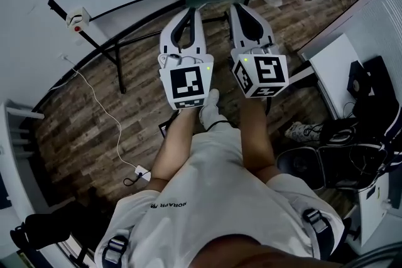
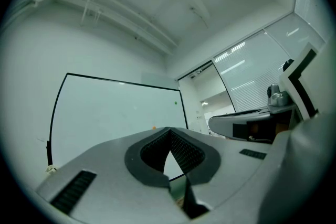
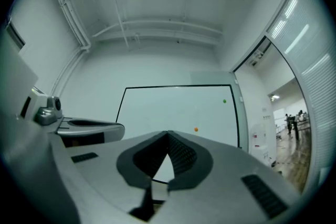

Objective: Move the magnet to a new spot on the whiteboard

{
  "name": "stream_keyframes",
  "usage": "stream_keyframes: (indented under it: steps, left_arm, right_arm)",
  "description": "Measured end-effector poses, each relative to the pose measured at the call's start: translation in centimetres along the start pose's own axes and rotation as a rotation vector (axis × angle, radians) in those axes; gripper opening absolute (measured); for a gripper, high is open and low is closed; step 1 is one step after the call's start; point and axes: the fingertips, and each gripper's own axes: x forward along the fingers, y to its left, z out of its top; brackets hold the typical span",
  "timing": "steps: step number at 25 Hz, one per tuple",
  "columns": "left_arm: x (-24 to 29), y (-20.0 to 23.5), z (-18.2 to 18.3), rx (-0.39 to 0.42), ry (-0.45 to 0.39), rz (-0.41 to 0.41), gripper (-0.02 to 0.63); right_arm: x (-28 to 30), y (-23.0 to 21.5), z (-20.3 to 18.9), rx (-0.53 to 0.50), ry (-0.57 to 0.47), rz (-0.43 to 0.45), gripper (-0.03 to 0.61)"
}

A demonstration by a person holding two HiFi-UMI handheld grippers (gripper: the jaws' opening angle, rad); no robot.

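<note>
Our left tongs (image 2: 169,129) and right tongs (image 3: 168,134) are clenched on nothing. The orange magnet (image 3: 196,129) sits far away on the whiteboard (image 3: 168,105). Reaching it while clenched, we might knock it off.

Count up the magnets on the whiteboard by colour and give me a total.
Green magnet: 1
Orange magnet: 1
Total: 2, both on the whiteboard
</note>
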Motion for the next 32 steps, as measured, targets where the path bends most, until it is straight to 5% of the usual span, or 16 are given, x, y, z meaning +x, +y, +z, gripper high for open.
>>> stream_keyframes:
  steps: [32]
  left_arm:
    - [29.0,6.3,-6.8,0.038,0.013,0.039,0.003]
  right_arm:
    - [26.9,-14.1,-4.8,-0.002,-0.002,0.037,0.014]
